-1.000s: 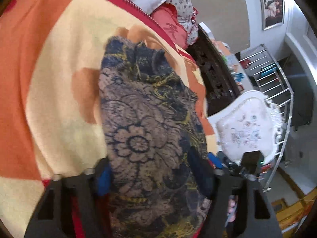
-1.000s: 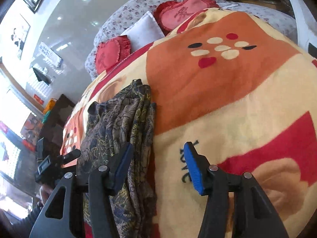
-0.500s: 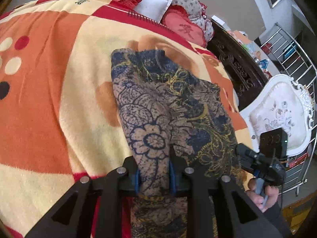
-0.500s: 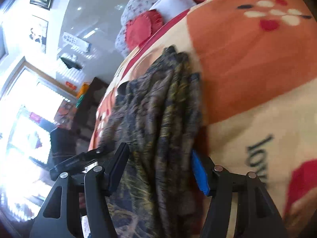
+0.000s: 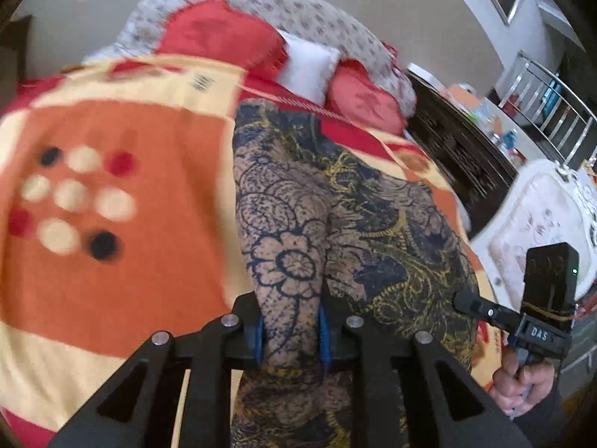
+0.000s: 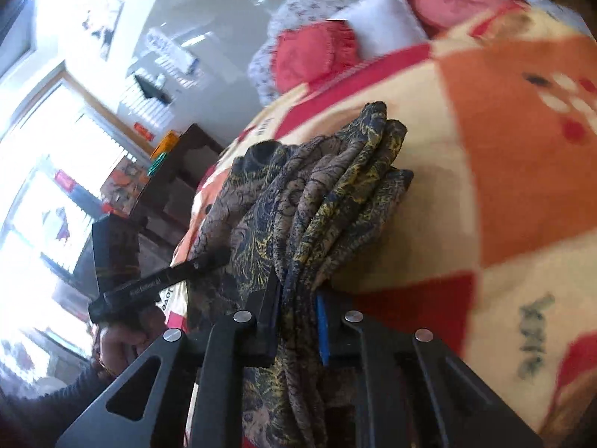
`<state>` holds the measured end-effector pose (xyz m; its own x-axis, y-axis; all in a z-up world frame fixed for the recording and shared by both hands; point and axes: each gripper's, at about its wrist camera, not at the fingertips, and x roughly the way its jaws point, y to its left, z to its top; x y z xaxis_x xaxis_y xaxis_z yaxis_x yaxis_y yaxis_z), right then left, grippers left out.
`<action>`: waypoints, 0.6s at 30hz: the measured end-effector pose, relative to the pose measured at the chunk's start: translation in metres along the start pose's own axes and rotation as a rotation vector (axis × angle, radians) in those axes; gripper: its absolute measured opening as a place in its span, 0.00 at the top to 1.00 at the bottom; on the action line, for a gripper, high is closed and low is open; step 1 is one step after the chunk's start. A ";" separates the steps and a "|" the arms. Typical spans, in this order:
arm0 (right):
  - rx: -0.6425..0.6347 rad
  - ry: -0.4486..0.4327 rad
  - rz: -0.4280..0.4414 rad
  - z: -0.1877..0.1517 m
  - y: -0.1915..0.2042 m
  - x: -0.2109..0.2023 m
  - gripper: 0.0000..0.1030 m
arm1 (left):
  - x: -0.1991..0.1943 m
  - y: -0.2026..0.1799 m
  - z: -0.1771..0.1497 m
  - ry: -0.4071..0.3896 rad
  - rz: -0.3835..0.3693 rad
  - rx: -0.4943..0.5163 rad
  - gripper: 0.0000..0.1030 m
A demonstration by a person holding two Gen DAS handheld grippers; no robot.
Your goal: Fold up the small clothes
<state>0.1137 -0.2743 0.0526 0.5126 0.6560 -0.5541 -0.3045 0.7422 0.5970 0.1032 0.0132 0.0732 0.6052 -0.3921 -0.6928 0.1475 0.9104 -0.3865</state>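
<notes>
A dark floral garment (image 5: 335, 216) in brown, navy and yellow lies lengthwise on an orange, cream and red blanket (image 5: 112, 261). My left gripper (image 5: 291, 336) is shut on its near left edge, cloth bunched between the blue pads. My right gripper (image 6: 298, 321) is shut on the near right edge, where the garment (image 6: 328, 194) gathers in several pleats. The right gripper also shows in the left wrist view (image 5: 537, 317), and the left gripper in the right wrist view (image 6: 156, 280).
Red cushions (image 5: 220, 33) and a white pillow (image 5: 309, 63) lie at the bed's head. A dark carved wooden cabinet (image 5: 459, 156), a white ornate chair (image 5: 541, 224) and a metal rack (image 5: 552, 104) stand beside the bed. A bright window (image 6: 44, 186) is at the left.
The left gripper closed on the garment's edge a half second ago and holds it. The right gripper has closed on the other edge. Both have lifted, gathering the cloth into pleats.
</notes>
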 end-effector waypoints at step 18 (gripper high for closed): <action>-0.143 0.040 -0.246 0.003 0.063 0.062 0.64 | -0.019 0.039 -0.014 -0.142 0.394 -0.019 0.40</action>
<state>0.1292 -0.1873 0.0575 0.5541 0.4569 -0.6958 -0.2868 0.8895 0.3557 0.0863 0.0544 0.0622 0.7143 0.0089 -0.6998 -0.1302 0.9842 -0.1204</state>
